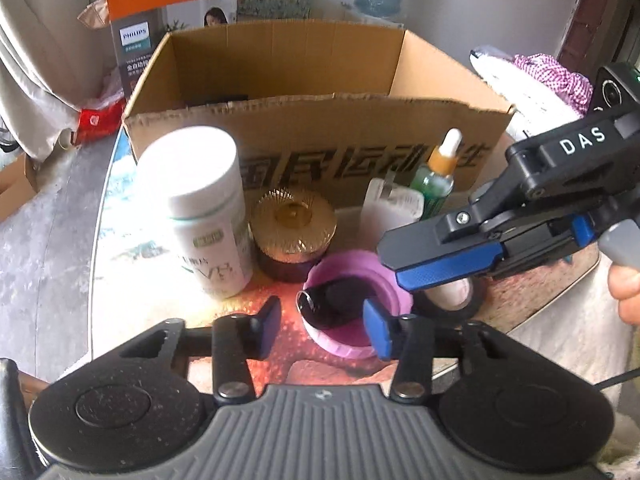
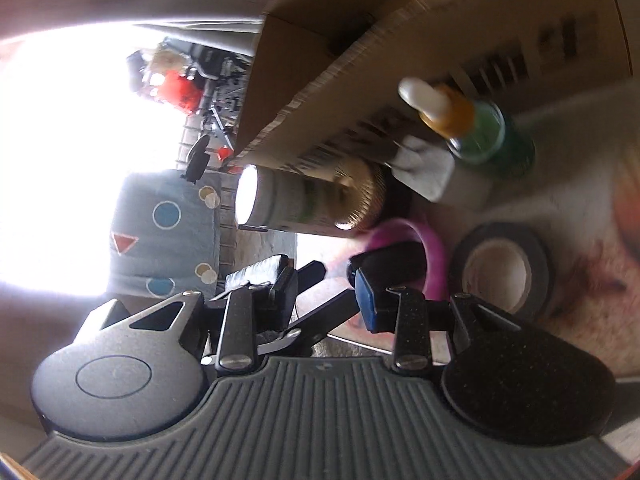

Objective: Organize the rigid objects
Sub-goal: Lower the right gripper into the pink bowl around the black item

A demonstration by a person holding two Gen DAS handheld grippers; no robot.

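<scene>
A brown corrugated cardboard box (image 1: 304,128) stands open-topped at the back of a patterned table top (image 1: 132,184), and the rigid things wait in a row just in front of its printed wall. From the left: a tall white plastic bottle with a white cap (image 1: 204,208), a round dark jar with a ribbed gold lid (image 1: 294,226) touching or nearly touching it, a small white plug-like block (image 1: 394,202), and an upright green glass dropper bottle with an orange collar and white bulb (image 1: 438,176). Nearer the camera lies a shallow pink plastic cap (image 1: 356,304), open side up, with a dark round object (image 1: 332,300) lying in it; a roll of black tape (image 1: 456,300) lies flat just to its right.

The left gripper (image 1: 324,322) hangs low over the pink cap with its blue-padded jaws partly apart, one pad by the cap's near rim, grasping nothing that can be made out. The right gripper (image 1: 404,268) reaches in from the right above the tape roll; its jaws stand narrowly apart with nothing between them. A bare hand (image 1: 624,288) shows at the right edge
</scene>
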